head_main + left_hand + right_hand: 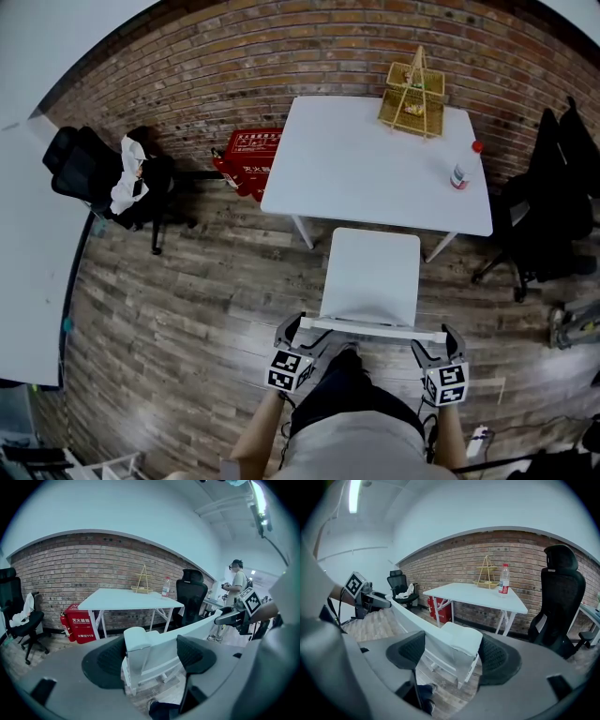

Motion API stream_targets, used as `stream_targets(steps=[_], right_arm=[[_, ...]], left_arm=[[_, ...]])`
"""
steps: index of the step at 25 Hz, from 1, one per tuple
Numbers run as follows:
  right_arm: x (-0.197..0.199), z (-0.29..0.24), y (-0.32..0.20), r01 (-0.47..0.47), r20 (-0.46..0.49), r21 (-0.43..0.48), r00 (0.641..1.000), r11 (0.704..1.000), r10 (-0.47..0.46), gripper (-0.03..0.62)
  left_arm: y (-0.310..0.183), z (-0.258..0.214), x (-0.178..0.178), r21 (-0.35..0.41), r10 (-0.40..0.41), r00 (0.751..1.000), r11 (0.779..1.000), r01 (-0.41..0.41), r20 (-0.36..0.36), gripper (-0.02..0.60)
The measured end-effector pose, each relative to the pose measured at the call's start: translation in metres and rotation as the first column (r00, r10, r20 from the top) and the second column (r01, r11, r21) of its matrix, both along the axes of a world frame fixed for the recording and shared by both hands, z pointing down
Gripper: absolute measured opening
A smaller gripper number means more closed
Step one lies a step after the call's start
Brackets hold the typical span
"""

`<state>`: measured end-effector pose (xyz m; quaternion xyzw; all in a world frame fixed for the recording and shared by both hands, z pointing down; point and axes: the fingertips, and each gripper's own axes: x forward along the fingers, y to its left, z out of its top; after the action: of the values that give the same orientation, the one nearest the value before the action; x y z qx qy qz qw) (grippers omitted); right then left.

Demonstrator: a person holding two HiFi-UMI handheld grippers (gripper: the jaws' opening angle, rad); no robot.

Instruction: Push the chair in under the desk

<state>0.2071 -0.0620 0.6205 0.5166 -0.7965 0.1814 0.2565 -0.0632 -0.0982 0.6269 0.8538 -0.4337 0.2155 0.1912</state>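
Observation:
In the head view a white chair [370, 274] stands on the wood floor just in front of the white desk [356, 178], its seat's far edge at the desk's near edge. My left gripper [300, 331] clasps the left end of the chair's top rail [371, 327], and my right gripper [435, 339] clasps the right end. The left gripper view shows that gripper [149, 654] with its pads against the backrest's corner post [137, 645]. In the right gripper view the other gripper [452, 656] likewise encloses the opposite corner [457, 641].
A wire basket stand [412, 94] and a bottle [459, 173] sit on the desk. A red fire-extinguisher box [249, 161] stands left of the desk. Black office chairs stand at left [103, 178] and right [548, 211]. A person [238, 588] stands off to the right.

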Motion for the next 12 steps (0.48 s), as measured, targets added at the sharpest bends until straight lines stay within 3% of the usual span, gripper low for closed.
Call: stream_targets(steps=[12], right_arm=[[0.002,0.003,-0.027,-0.009,0.004,-0.022,1.000,1.000,0.009,0.354]], left_arm=[[-0.032,-0.001,0.004,0.000,0.012,1.000,1.000,-0.012,0.000,0.347]])
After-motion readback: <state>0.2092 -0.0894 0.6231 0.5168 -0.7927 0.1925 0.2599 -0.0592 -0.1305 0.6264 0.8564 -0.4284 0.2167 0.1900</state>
